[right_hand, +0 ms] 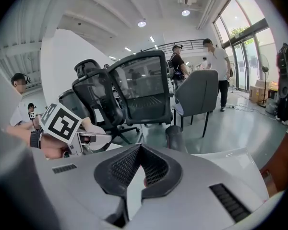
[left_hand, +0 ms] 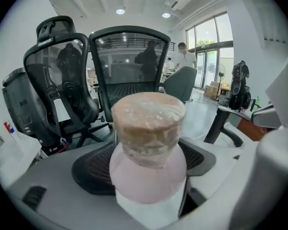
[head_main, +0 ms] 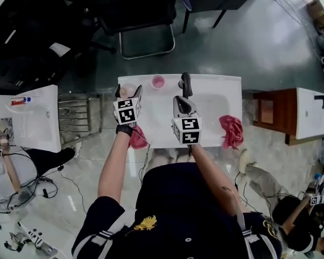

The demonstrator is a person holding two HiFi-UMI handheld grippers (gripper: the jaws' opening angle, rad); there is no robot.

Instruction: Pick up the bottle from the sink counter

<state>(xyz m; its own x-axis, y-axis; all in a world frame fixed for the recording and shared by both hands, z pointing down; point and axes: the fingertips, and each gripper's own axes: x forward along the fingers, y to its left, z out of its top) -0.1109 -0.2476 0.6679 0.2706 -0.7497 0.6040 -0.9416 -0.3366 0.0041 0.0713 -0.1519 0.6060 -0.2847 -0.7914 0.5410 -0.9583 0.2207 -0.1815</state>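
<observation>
Left gripper view: the bottle [left_hand: 148,147], tan cap over a pale pink body, stood upright between the jaws of the left gripper [head_main: 128,96]. The jaws were closed in against its sides, mesh pads on either flank. Whether its base had left the surface could not be told.

Head view: the bottle sat at the far-left corner of the white sink counter [head_main: 216,85], with a pink cup [head_main: 158,81] near it to the right and the faucet [head_main: 186,84] beyond that. A red cloth [head_main: 231,129] lay at the near-right edge.

Right gripper view: the right gripper [right_hand: 140,150] had its jaws pressed together with nothing between them. It was held over the basin, apart from the bottle.

Risk, as judged:
- The pads seemed to bear close to the rounded shoulder, so a tilted lift could let the smooth body slide down out of the grip.
- The bottle was close to the counter's far-left edges, so a slip there could drop it off the counter.
- A sideways swing to the right could knock the cup.
</observation>
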